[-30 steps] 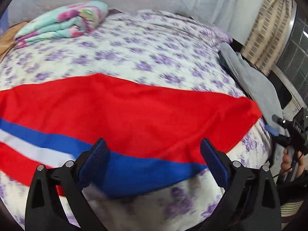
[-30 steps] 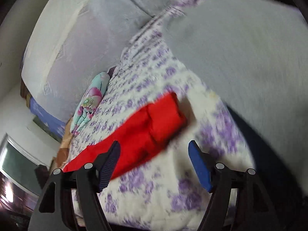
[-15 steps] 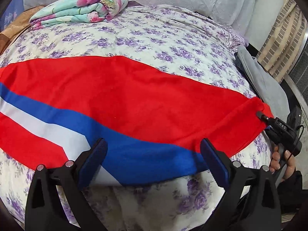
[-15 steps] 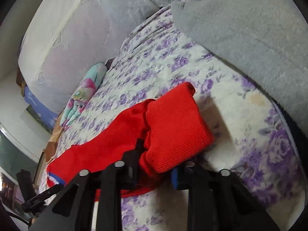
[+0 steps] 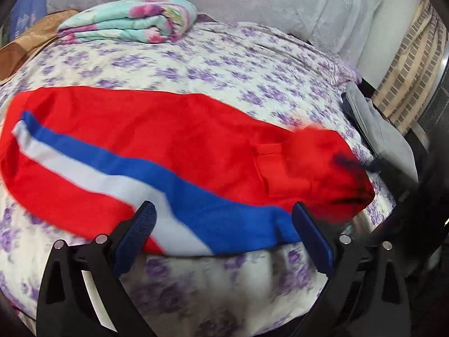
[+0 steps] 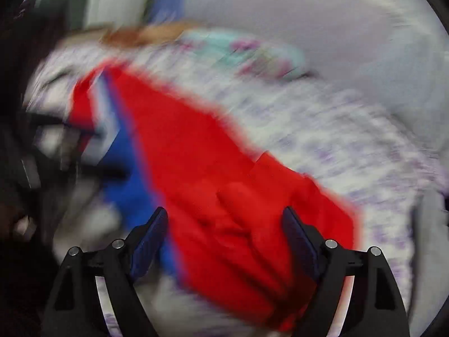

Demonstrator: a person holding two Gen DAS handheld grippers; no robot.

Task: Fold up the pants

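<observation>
Pants point(image 5: 174, 151) hem at bed point(image 5: 224, 64) edge (far half bare); left claw point(image 5: 224, 234) spread.

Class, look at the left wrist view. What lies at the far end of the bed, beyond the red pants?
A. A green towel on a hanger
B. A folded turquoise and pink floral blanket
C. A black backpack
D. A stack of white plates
B: a folded turquoise and pink floral blanket rests on the purple-flowered bedsheet, beyond the red pants with the blue and white stripe.
</observation>
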